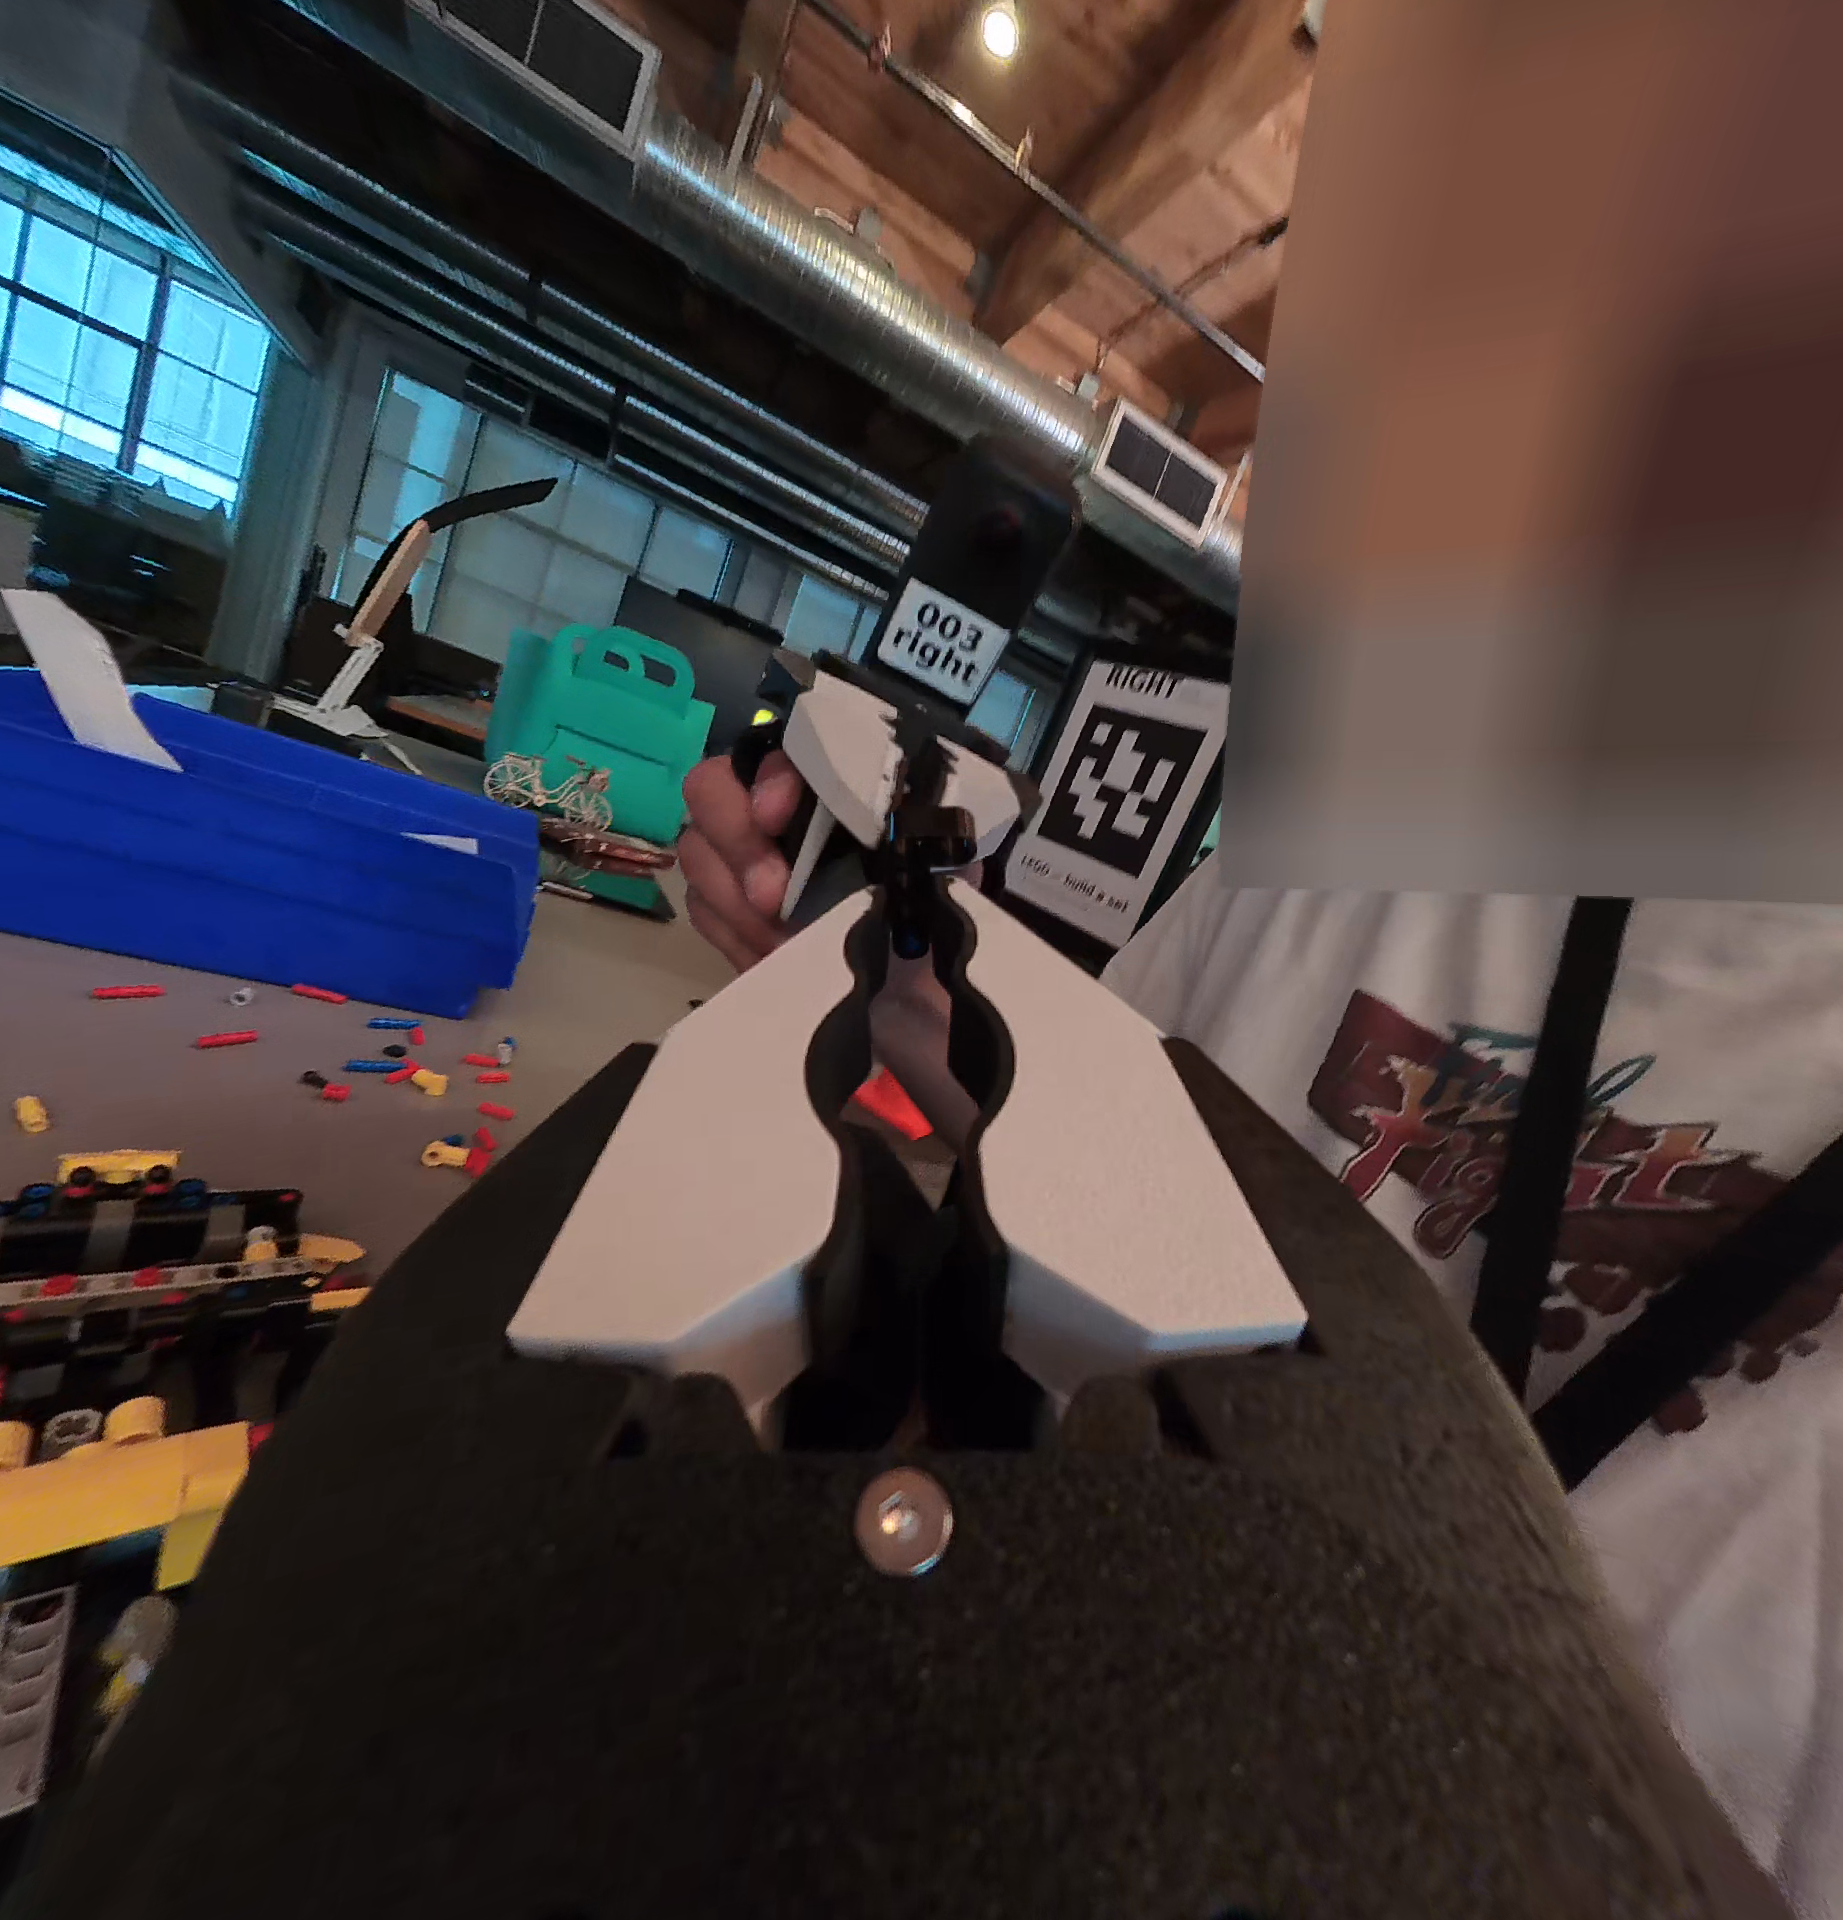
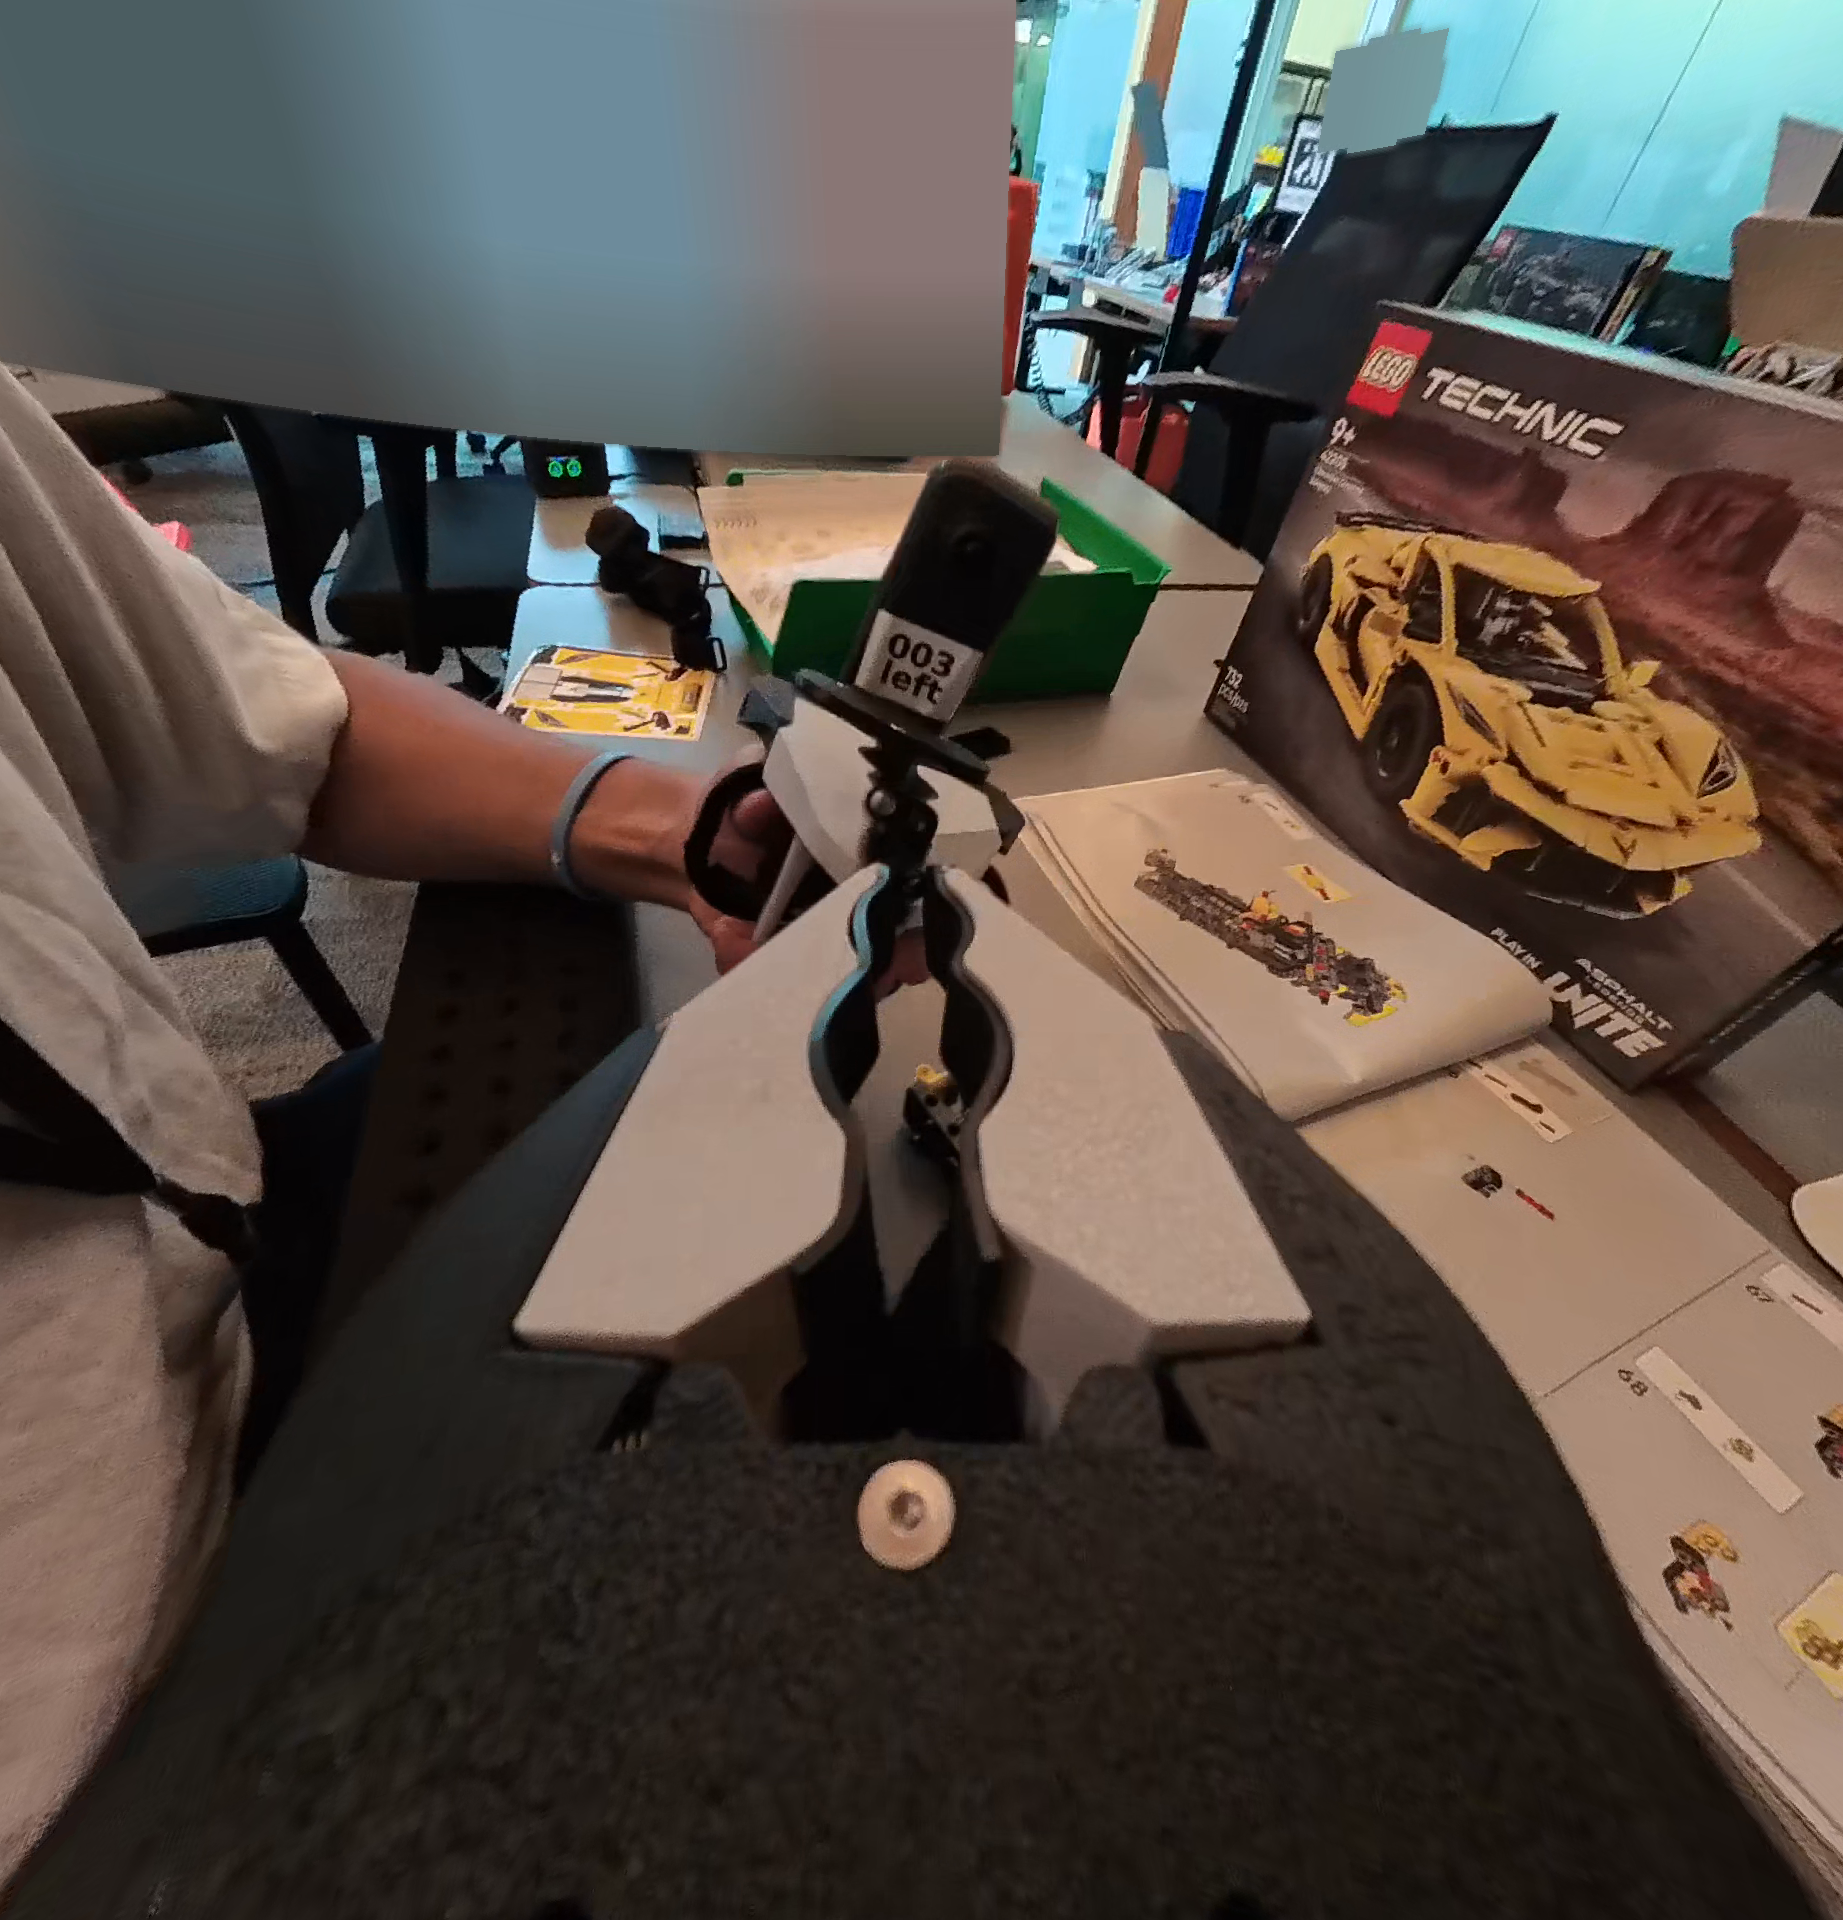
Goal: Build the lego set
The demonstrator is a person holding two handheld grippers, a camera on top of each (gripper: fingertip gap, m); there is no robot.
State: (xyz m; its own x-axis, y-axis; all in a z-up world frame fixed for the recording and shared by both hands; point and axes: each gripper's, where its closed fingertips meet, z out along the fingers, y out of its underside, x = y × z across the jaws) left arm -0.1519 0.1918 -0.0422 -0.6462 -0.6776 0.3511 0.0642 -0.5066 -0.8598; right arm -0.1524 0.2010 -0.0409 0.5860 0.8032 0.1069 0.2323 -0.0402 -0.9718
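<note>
The left tool [image 1: 912,914] and right tool [image 2: 901,904] are meeting tip to tip above the bench [image 1: 221,1049], together pinching a small black piece [image 1: 909,883]; both are pressing nearly together on it. At 9 o'clock in the left view the half-built car [image 1: 117,1309] is lying, loose pins [image 1: 418,1070] beyond it, then a blue bin [image 1: 221,842] holding paper. In the right view the manual [image 2: 1281,935] is lying at 2 o'clock, the box [image 2: 1582,665] behind it, and a green tray [image 2: 1062,623] holding sheets at 12.
</note>
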